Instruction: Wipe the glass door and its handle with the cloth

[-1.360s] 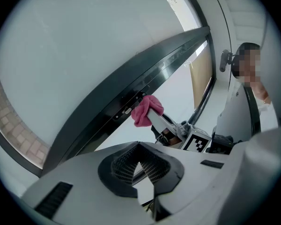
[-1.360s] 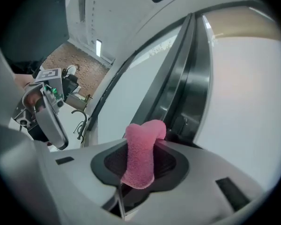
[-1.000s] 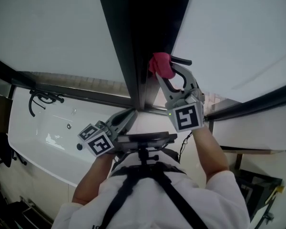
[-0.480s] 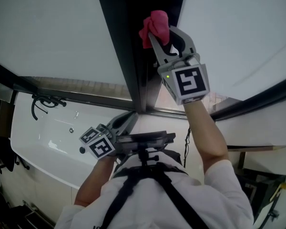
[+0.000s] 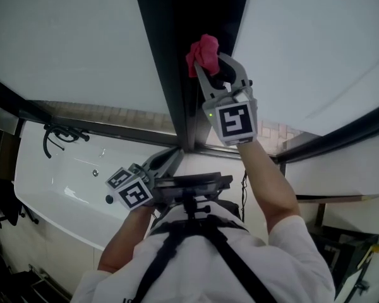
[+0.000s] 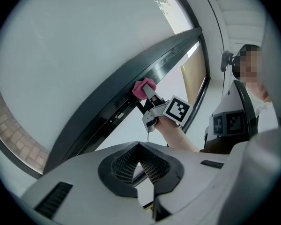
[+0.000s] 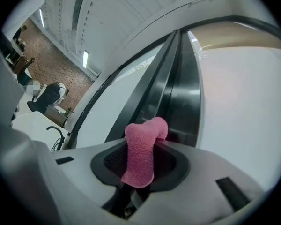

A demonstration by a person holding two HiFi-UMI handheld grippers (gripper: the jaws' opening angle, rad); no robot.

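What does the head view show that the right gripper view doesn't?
Only the head view shows the left gripper, held low by the person's chest, and the marker cube on the right gripper. Only the right gripper view shows a seated person far off, on a brick floor. Both show the pink cloth clamped in the right gripper's jaws, up at the dark door frame.

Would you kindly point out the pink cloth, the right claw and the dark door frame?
pink cloth (image 7: 139,161), right gripper view, on its hanging middle.
right claw (image 5: 210,63), head view, midway between its fingertips.
dark door frame (image 5: 170,55), head view, on its bare left strip.
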